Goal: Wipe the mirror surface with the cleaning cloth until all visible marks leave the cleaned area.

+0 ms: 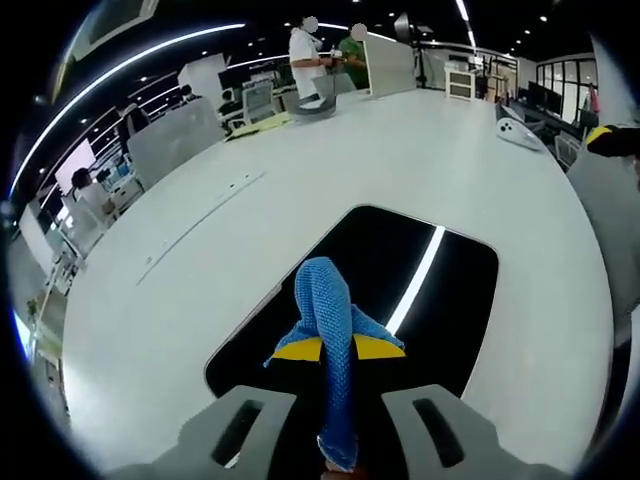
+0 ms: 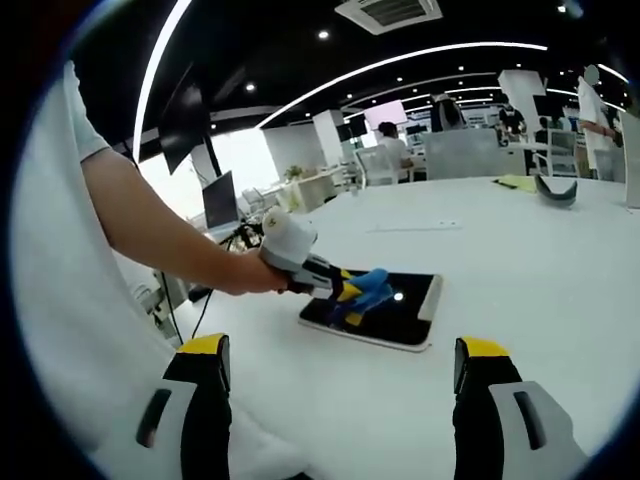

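Left gripper view has the left gripper (image 1: pixel 338 350) with its fingers clamped on the blue cleaning cloth (image 1: pixel 328 310), low in the frame over the dark mirror (image 1: pixel 440 290) lying flat on the white counter (image 1: pixel 400 160). Right gripper (image 2: pixel 340 385) fingers stand wide apart, holding nothing, at the bottom of its frame.

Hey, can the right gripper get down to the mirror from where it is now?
Probably yes: right gripper is open, with bare table before the mirror. The left gripper and blue cloth cover its near-left part.
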Action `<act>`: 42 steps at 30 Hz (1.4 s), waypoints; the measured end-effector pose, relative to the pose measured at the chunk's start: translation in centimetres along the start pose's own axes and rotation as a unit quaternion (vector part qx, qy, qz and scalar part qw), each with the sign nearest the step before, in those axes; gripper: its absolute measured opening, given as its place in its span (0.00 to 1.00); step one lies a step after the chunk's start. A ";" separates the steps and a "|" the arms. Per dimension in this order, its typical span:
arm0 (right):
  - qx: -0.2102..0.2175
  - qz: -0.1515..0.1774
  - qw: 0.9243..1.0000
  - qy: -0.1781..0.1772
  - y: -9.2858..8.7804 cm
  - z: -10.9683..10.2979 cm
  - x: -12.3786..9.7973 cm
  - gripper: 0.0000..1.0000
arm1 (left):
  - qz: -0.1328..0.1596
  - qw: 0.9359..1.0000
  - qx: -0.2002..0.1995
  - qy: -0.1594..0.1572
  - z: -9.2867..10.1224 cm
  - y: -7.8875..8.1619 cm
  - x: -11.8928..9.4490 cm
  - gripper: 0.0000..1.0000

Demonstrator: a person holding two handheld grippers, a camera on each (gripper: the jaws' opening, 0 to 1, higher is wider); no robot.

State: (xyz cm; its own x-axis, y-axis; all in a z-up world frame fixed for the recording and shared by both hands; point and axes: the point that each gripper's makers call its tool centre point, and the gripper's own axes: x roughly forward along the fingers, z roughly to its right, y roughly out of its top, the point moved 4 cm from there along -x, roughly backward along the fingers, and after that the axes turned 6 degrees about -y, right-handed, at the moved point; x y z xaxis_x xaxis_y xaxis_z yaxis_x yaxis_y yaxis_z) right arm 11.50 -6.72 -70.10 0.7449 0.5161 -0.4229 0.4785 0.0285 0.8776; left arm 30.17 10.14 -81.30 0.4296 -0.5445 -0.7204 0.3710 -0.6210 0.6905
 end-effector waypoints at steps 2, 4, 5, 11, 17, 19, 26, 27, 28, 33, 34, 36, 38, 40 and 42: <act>-0.001 -0.003 1.000 -0.001 -0.1 0.0 0.0 0.92 | -0.003 1.000 0.000 0.002 0.0 -0.1 -0.1 0.07; -0.003 -0.003 1.000 -0.001 -0.2 0.0 -0.1 0.92 | -0.004 1.000 0.001 0.003 -0.1 -0.3 -0.3 0.07; -0.005 -0.003 1.000 -0.001 -0.2 0.0 -0.1 0.92 | -0.004 1.000 0.001 0.003 -0.2 -0.4 -0.3 0.07; -0.004 0.000 1.000 0.000 -0.1 0.0 -0.2 0.92 | -0.007 1.000 0.000 0.007 -0.3 -0.6 -0.6 0.07; -0.004 -0.002 1.000 0.002 -0.3 -0.1 -0.2 0.92 | -0.010 1.000 0.001 0.009 -0.3 -0.8 -0.9 0.07; -0.005 -0.003 1.000 0.002 -0.3 -0.1 -0.2 0.92 | -0.010 1.000 0.001 0.010 -0.4 -0.9 -1.0 0.07; -0.010 0.003 1.000 0.003 0.0 0.0 0.0 0.91 | -0.014 1.000 0.000 0.012 -0.6 -1.4 -1.4 0.07; -0.009 0.004 1.000 0.004 0.1 0.0 0.0 0.91 | -0.015 1.000 0.000 0.012 -0.6 -1.4 -1.5 0.07; -0.007 0.004 1.000 0.006 0.1 -0.1 0.0 0.91 | -0.015 1.000 -0.003 0.013 -0.7 -1.5 -1.5 0.07; -0.007 0.004 1.000 0.010 0.1 -0.3 0.2 0.91 | -0.016 1.000 -0.006 0.017 -0.8 -1.8 -1.8 0.07; -0.008 0.004 1.000 0.010 0.1 -0.3 0.2 0.91 | -0.016 1.000 -0.006 0.018 -0.9 -1.8 -1.8 0.07; -0.007 0.004 1.000 0.011 0.1 -0.5 0.2 0.91 | -0.017 1.000 -0.007 0.019 -0.9 -1.9 -1.9 0.07; -0.007 0.003 1.000 0.012 0.0 -0.5 0.1 0.91 | -0.018 1.000 -0.007 0.019 -0.9 -1.9 -2.0 0.07; -0.006 0.003 1.000 0.013 0.0 -0.5 0.1 0.91 | -0.018 1.000 -0.008 0.021 -1.0 -2.1 -2.1 0.07; -0.008 0.003 1.000 0.016 -0.1 -0.5 0.1 0.91 | -0.018 1.000 -0.009 0.022 -1.1 -2.2 -2.2 0.07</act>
State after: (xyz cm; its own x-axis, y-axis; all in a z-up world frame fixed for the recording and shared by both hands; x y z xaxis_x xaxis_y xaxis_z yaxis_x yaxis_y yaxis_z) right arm 11.27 -6.27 -70.08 0.7328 0.5431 -0.4100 0.4657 0.0389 0.8841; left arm 29.28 13.30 -81.18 0.4509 -0.4964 -0.7418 0.4022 -0.6289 0.6653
